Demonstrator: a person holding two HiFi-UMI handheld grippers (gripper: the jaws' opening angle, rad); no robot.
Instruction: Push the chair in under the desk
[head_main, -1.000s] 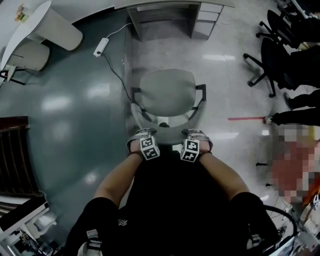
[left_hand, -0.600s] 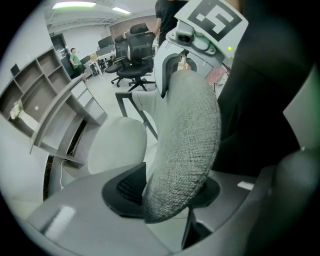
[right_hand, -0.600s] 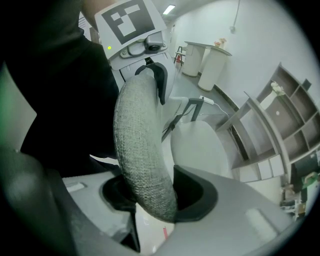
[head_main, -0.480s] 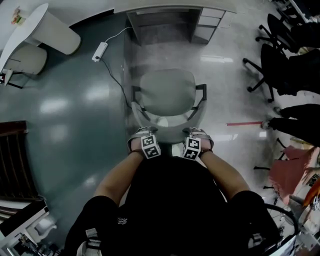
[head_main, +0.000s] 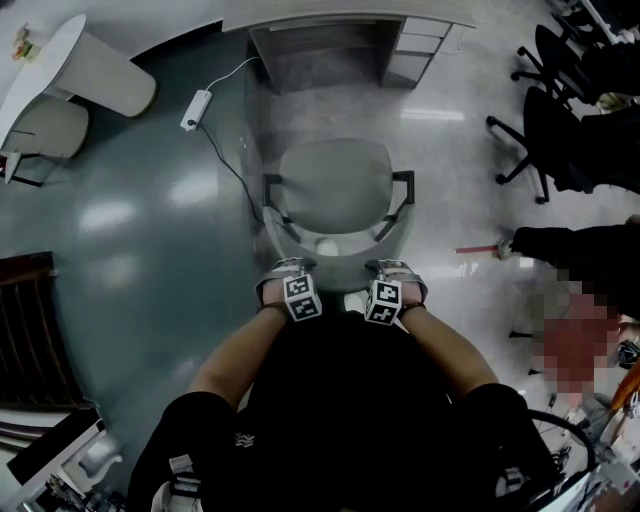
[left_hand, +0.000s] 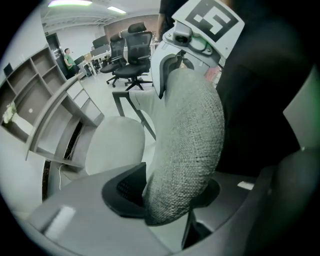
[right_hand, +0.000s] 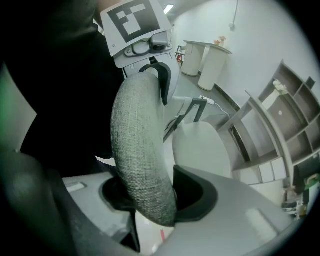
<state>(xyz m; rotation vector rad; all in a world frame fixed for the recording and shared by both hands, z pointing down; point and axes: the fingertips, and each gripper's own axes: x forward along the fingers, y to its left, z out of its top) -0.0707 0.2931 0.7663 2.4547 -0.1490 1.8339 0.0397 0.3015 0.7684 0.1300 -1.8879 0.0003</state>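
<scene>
L gripper (head_main: 283, 270) & R gripper (head_main: 397, 268) both clamped on chair (head_main: 335, 185) backrest (left_hand: 185, 150) top edge (grey fabric pad btwn each jaw pair), seat not yet under desk (head_main: 340, 16).

The glossy floor (head_main: 130, 250), dark at left and pale at right, bears the chair (head_main: 335, 185), the desk (head_main: 330, 42), a power strip (head_main: 193, 108) with its cable (head_main: 228, 152), and black chairs (head_main: 545, 125) at right.

Open floor (head_main: 322, 108) lies between chair (head_main: 333, 185) and desk (head_main: 340, 17).
</scene>
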